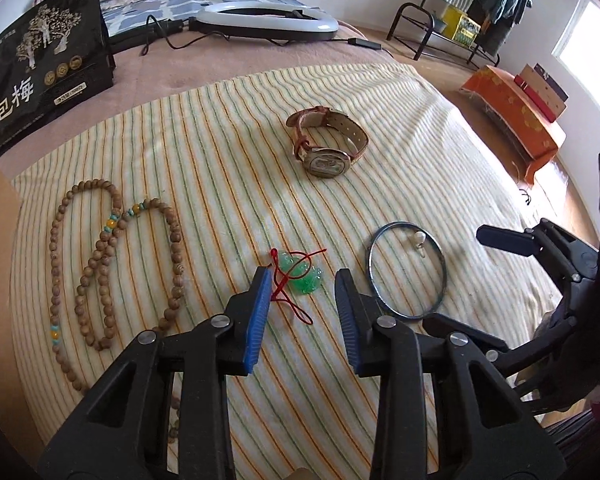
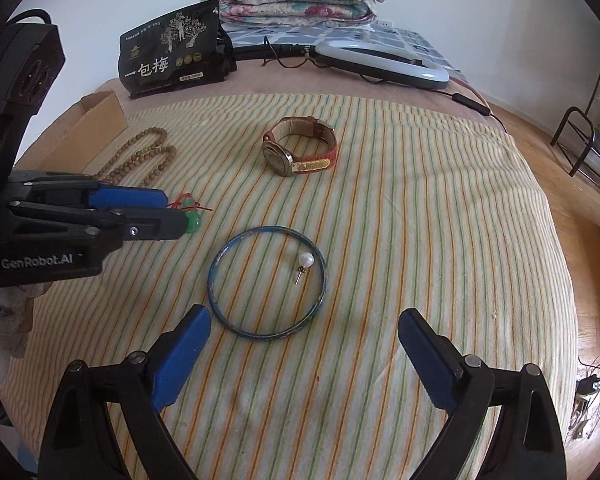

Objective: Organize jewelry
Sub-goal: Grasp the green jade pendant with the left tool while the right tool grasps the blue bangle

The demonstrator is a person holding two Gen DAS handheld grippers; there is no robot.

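Presently, laid well apart on the striped cloth (image 2: 420, 184) for one-by-one picking: wooden bead necklace (image 1: 100, 264), wristwatch (image 2: 298, 152), blue bangle (image 2: 266, 282) ringing a pearl earring (image 2: 305, 261). My left tongs (image 1: 304, 304) gape wide, straddling the green jade pendant (image 1: 304, 278). My right tongs (image 2: 304, 356), wide too, hover just short of the bangle.

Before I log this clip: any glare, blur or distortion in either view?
Left wrist: window blown out at the right edge, fisheye bends the cloth stripes, jewelry sharp. Right wrist: even daylight, soft shadows, dark vignette at the corners, pearl and bangle crisp.
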